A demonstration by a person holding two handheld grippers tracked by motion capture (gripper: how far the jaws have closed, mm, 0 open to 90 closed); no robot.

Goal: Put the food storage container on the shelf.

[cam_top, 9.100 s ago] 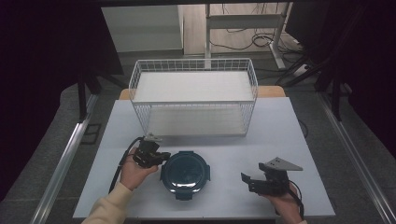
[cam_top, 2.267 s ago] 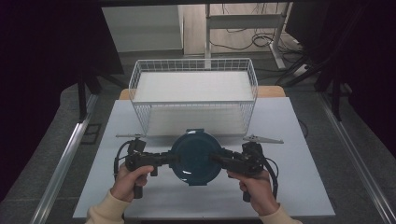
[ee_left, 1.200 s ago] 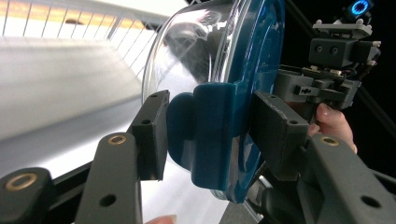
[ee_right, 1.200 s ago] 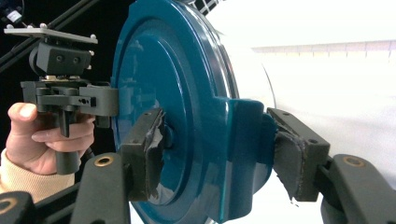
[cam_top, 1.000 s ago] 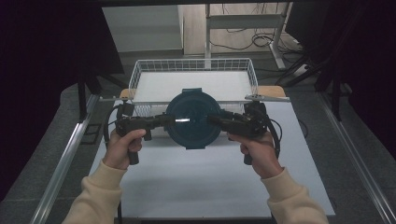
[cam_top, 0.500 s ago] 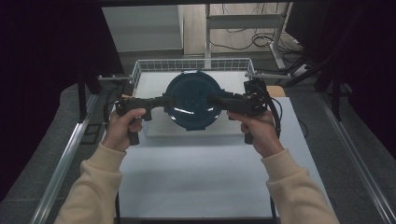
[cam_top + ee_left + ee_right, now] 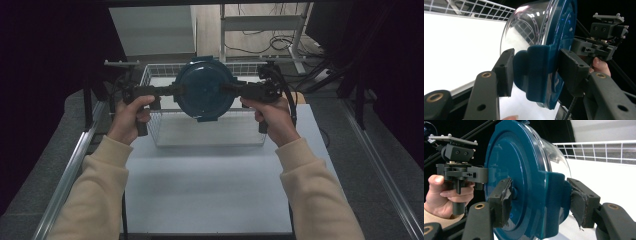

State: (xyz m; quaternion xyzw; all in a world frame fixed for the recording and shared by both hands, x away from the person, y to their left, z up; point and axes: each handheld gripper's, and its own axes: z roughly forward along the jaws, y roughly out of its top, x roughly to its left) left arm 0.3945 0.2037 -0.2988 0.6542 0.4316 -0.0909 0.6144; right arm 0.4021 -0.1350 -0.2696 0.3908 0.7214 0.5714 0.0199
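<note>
I had both claws, left (image 7: 167,91) and right (image 7: 239,90), clamped on the container (image 7: 204,90) latches, tipped on edge at upper center over the basket (image 7: 210,137). Uneven squeeze could've dropped it.

Glossy blue plastic lid (image 7: 204,89), clear bowl (image 7: 524,27)

Left claw (image 7: 170,91) and right claw (image 7: 231,90) clamped, arms outstretched.

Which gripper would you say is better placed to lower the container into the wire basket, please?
Neither alone, probably. The left gripper and right gripper each clamp a side latch of the blue-lidded container, held tilted above the wire basket; lowering together looks safest.
</note>
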